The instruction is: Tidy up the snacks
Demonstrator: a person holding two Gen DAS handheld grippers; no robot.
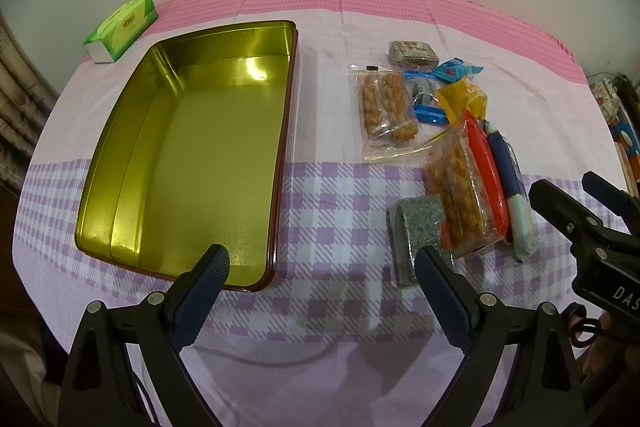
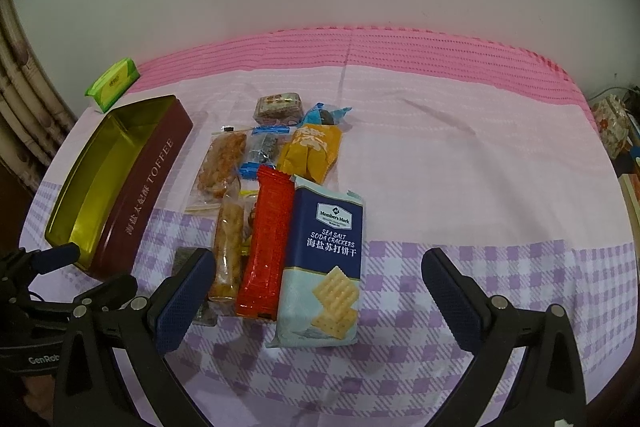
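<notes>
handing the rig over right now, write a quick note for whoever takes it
Left hand-held gripper: open, holding nothing, above the cloth by the tin's near end.
Right hand-held gripper: open, holding nothing, over the soda crackers.
Toffee tin: open, nothing inside.
Snacks: all on the cloth right of the tin, including the red packet and yellow packet.
Done: nothing packed. Left: move every snack into the tin.

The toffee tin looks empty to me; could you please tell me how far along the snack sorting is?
Done: nothing yet; the toffee tin is open and empty. In hand: nothing; the left gripper and right gripper are both open, the right one hovering near the soda crackers. Left: every snack, including the red packet and yellow packet, lies on the tablecloth beside the tin.
</notes>
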